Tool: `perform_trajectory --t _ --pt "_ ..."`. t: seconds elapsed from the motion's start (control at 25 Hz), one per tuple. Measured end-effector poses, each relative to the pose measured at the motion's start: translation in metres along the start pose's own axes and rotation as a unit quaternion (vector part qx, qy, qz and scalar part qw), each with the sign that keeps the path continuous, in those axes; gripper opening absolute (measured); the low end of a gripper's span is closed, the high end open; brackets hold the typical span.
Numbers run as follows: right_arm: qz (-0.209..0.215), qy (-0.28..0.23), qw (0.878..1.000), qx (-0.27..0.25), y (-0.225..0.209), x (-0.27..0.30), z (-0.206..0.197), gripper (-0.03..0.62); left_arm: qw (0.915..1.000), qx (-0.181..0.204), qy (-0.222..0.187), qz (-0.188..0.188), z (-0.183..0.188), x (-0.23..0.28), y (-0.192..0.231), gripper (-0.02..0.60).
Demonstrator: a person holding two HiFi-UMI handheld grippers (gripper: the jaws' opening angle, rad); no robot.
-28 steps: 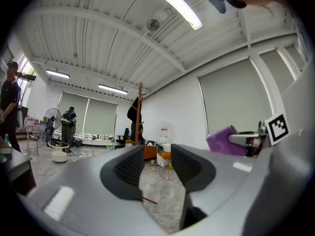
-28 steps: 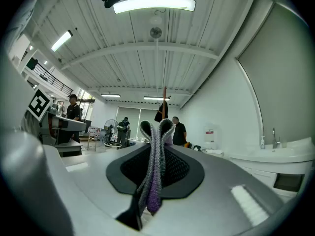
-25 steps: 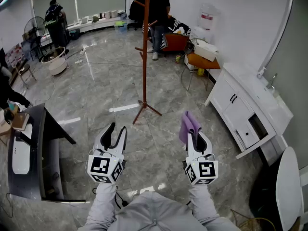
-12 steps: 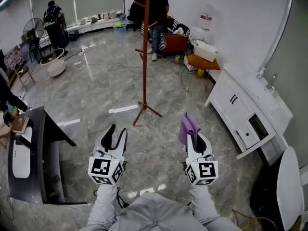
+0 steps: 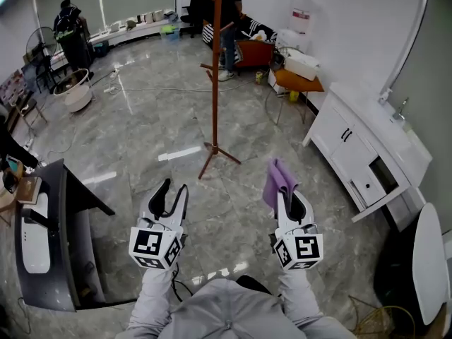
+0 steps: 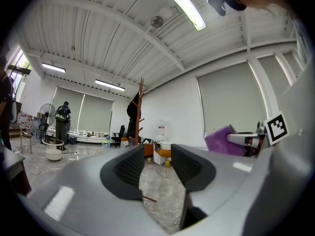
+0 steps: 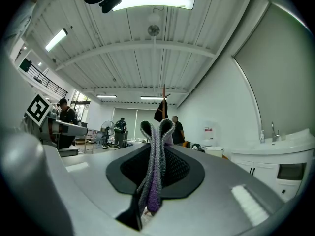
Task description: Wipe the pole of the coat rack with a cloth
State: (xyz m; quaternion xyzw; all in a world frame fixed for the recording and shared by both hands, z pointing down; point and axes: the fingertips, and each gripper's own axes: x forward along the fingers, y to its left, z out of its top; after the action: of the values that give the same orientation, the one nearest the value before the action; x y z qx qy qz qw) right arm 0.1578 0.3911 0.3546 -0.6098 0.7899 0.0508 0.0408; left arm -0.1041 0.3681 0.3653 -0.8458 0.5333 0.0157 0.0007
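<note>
A brown wooden coat rack (image 5: 215, 69) stands on the marble floor ahead of me, with a dark garment hung at its top (image 6: 134, 106). Its pole (image 7: 164, 93) shows far off in both gripper views. My right gripper (image 5: 287, 193) is shut on a folded purple cloth (image 5: 277, 181), whose edge sticks up between the pads (image 7: 156, 161). My left gripper (image 5: 169, 195) is open and holds nothing, its pads (image 6: 130, 166) apart. Both grippers hang well short of the rack, one on each side of it.
A dark desk (image 5: 49, 239) is at my left. White cabinets with a sink (image 5: 371, 154) run along the right wall, beside an orange table (image 5: 300, 82). A person (image 5: 227, 13) stands behind the rack, another (image 5: 67, 27) at the far left by a fan.
The view has shifted slightly forward and the rack now sits a little nearer. Both grippers keep their pose, the right still holding the cloth.
</note>
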Motion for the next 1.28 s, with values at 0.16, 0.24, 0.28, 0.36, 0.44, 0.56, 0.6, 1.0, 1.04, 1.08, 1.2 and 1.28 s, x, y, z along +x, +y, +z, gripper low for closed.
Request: perform_trajectory --t 0.16,0.24,0.28,0.36,0.44,0.56,0.6,1.0,1.04,1.08,1.2,1.28 --pt "-0.008 0.010 1.000 -0.001 -0.003 0.009 -0.009 0.054 0.9999 -0.005 0.007 -0.007 -0.009 0.014 0.009 0.178" --pt "-0.013 0.012 1.000 -0.001 -0.010 0.017 -0.012 0.054 0.9999 -0.006 0.007 -0.010 -0.011 0.026 0.012 0.178" --pt "-0.014 0.012 1.000 -0.002 -0.013 0.023 -0.013 0.054 0.9999 -0.007 0.007 -0.010 -0.011 0.033 0.014 0.178" --pt "-0.014 0.011 1.000 -0.004 -0.019 0.038 -0.016 0.054 0.9999 -0.007 0.007 -0.010 -0.013 0.049 0.019 0.178" --pt "-0.013 0.011 1.000 -0.004 -0.030 0.057 -0.020 0.054 0.9999 -0.004 0.006 -0.010 -0.014 0.070 0.023 0.178" --pt "-0.006 0.009 1.000 -0.004 -0.048 0.090 -0.025 0.054 1.0000 -0.003 0.002 -0.003 -0.014 0.105 0.031 0.178" --pt "-0.002 0.009 1.000 -0.003 -0.054 0.103 -0.026 0.054 1.0000 -0.003 0.002 -0.001 -0.014 0.117 0.033 0.178" --pt "0.057 0.003 0.998 0.003 -0.099 0.216 -0.034 0.054 0.9994 0.002 -0.002 0.035 -0.004 0.224 0.054 0.178" --pt "0.060 0.005 0.998 0.004 -0.102 0.225 -0.036 0.054 0.9993 0.003 0.001 0.038 -0.006 0.231 0.056 0.178" --pt "0.063 0.006 0.998 0.006 -0.105 0.234 -0.039 0.054 0.9991 0.005 0.005 0.041 -0.007 0.236 0.059 0.178" --pt "0.073 0.007 0.997 0.012 -0.108 0.258 -0.045 0.054 0.9984 0.007 0.013 0.054 -0.010 0.250 0.073 0.178" --pt "0.079 0.008 0.997 0.014 -0.107 0.275 -0.049 0.054 0.9980 0.005 0.013 0.062 -0.012 0.260 0.084 0.178"
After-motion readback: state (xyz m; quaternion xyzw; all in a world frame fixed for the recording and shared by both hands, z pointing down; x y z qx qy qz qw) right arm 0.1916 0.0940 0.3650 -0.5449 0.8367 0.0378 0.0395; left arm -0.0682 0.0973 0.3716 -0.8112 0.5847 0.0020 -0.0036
